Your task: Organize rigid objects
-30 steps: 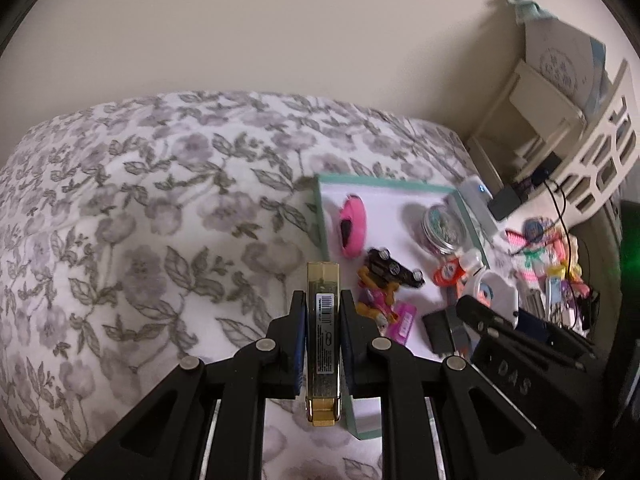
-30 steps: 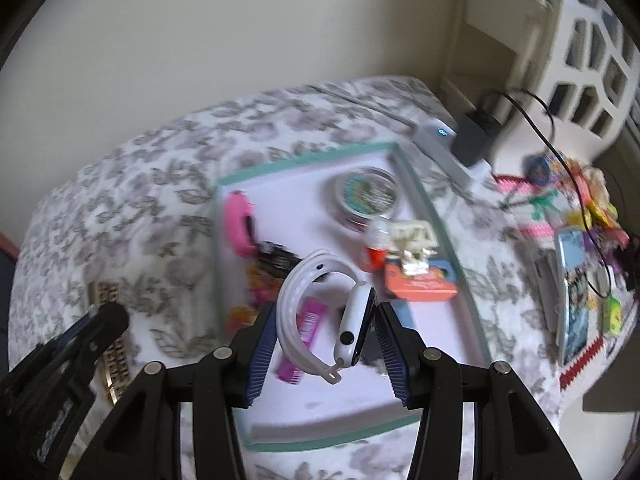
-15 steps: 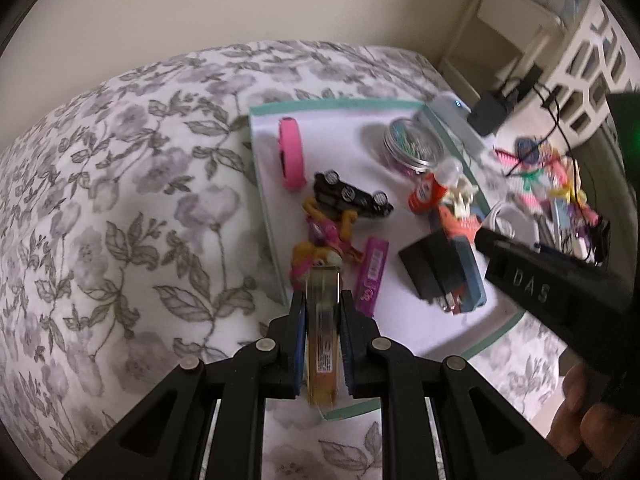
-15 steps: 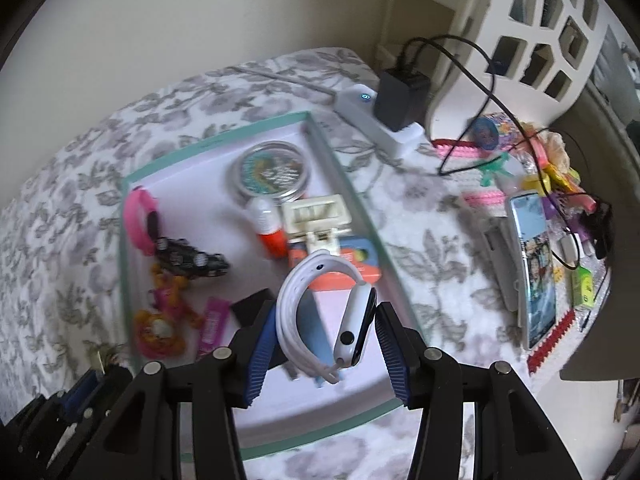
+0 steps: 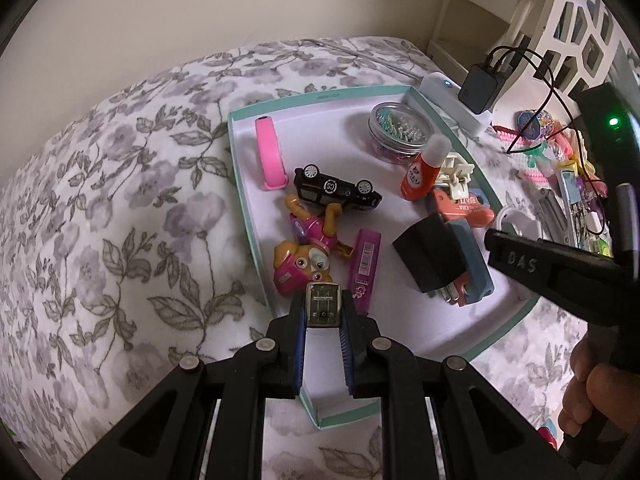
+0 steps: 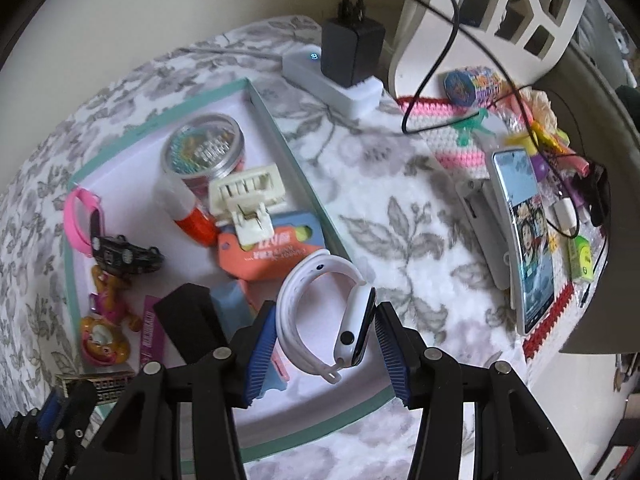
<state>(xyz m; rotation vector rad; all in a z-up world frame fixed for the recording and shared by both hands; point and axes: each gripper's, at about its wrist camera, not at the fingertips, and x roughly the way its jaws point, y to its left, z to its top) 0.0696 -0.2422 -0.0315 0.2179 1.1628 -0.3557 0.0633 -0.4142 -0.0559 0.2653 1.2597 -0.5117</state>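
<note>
My left tool [image 5: 323,328] pinches the gold harmonica [image 5: 323,306] end-on, its long axis pointing away from me, over the near corner of the teal-rimmed tray [image 5: 240,184]. My right tool [image 6: 326,334] clamps a white smartwatch [image 6: 328,312]. The tray lies on a floral bedspread [image 5: 120,200] by a cream wall. A second ago both tools were farther back.

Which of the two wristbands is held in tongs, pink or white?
The white silicone smartwatch band, held between the right tongs above the teal-rimmed tray. The pink silicone wristband lies untouched in the tray's far left corner.
</note>
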